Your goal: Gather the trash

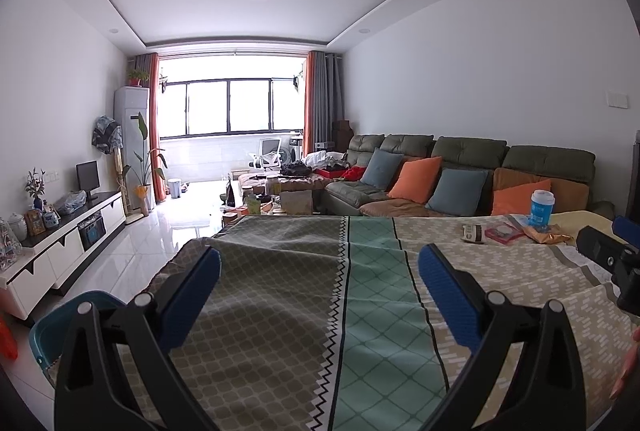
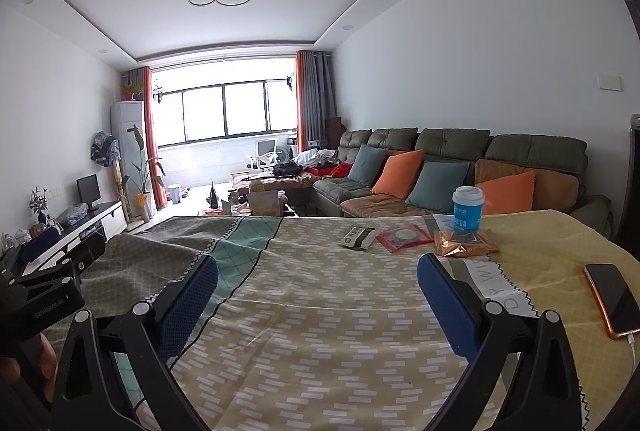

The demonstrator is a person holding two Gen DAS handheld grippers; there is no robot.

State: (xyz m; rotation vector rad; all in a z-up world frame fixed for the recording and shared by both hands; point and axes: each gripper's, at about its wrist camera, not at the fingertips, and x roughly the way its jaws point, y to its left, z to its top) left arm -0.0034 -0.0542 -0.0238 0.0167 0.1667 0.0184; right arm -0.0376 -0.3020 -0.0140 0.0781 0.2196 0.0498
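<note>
Trash waiting on far side of table

Trash in a small bunch on the patterned tablecloth point(image 2: 304, 311), at the far right part of the table, close to the green sofa point(image 2: 460, 151). Biggest first: blue and white paper cup point(image 2: 467, 207), standing up, white lid on top, white writing on the blue side too small to read. Just beside it, crinkled gold snack bag point(image 2: 464, 245), lying flat. Next to that, pink flat packet point(image 2: 402, 237) with a round shape on it, words too blurry. Then small black and white wrapper point(image 2: 358, 238), print too tiny to read.

Both grippers low over the near end of the cloth, well apart from the trash. Left gripper point(image 1: 319, 291) wide open, blue pads spread, nothing between. Right gripper point(image 2: 317, 291) wide open too, holding nothing. "GenRobot.AI" printed in white on the left gripper's black body, seen at the left edge of the right view.

Big letters on a white strip of the cloth, partly hidden behind the right finger, only bits showing. Orange phone point(image 2: 614, 299) on the yellow part, white cable cut off by the edge. Teal bin point(image 1: 60, 323) by the table corner, mostly hidden behind the left gripper.
</note>
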